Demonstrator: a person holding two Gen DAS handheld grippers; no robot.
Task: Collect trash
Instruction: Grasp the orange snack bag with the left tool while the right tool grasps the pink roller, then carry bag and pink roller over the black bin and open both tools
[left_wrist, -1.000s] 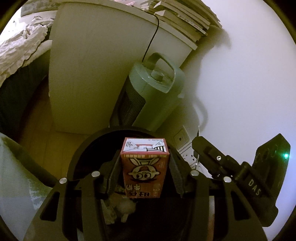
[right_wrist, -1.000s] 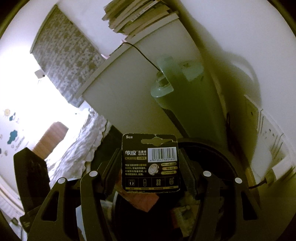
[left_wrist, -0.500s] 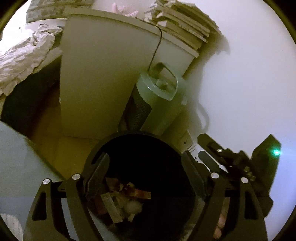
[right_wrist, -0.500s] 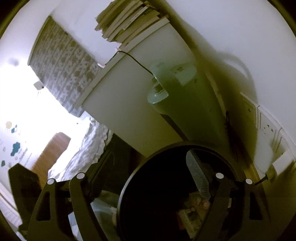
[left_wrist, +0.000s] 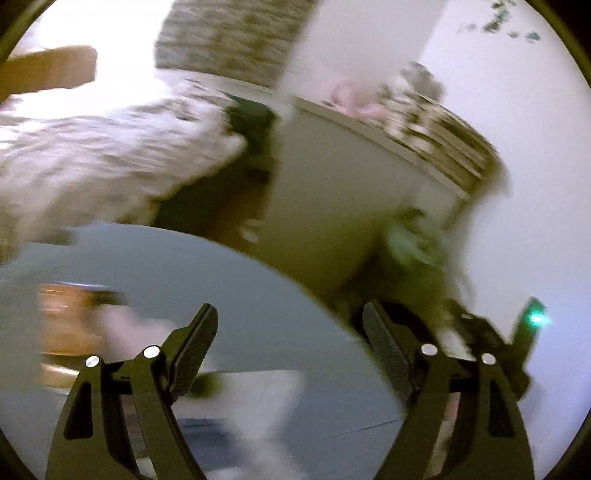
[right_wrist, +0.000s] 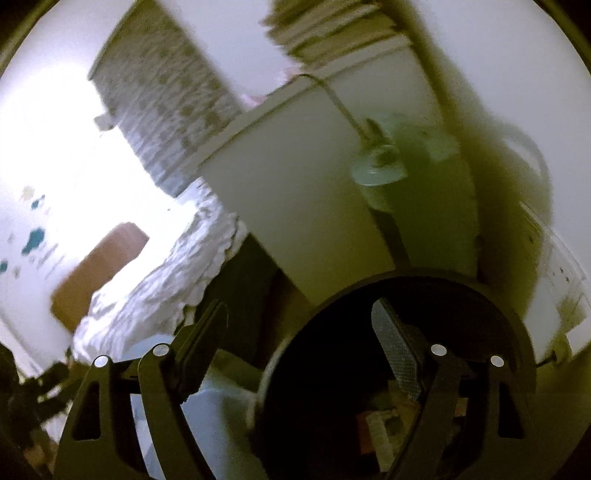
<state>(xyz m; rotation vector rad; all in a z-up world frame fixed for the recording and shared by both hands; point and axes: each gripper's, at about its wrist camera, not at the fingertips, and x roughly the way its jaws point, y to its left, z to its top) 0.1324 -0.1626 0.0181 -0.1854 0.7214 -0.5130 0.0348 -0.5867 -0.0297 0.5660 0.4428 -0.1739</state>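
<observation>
The view from my left gripper (left_wrist: 290, 325) is blurred; it stands open and empty over a round grey-blue table (left_wrist: 258, 288). On that table lie a blurred orange-brown thing (left_wrist: 66, 325) at the left and a white patch (left_wrist: 258, 410) near the front. My right gripper (right_wrist: 299, 310) is open and empty too. Its right finger hangs over the mouth of the black trash bin (right_wrist: 413, 286), its left finger outside the rim. Scraps of trash (right_wrist: 376, 424) show deep inside the bin. The right gripper's body with a green light (left_wrist: 532, 317) appears at the right of the left wrist view.
Behind the bin stands a green tower heater (right_wrist: 406, 177) against a white cabinet (right_wrist: 295, 206) topped with stacked books (right_wrist: 332, 33). Wall sockets (right_wrist: 561, 266) are to the right. A bed with a white blanket (right_wrist: 147, 291) lies to the left.
Both grippers opened: the carton left the left one, the battery card the right one. The left gripper swung left from the bin to over the table; the right shifted slightly.
</observation>
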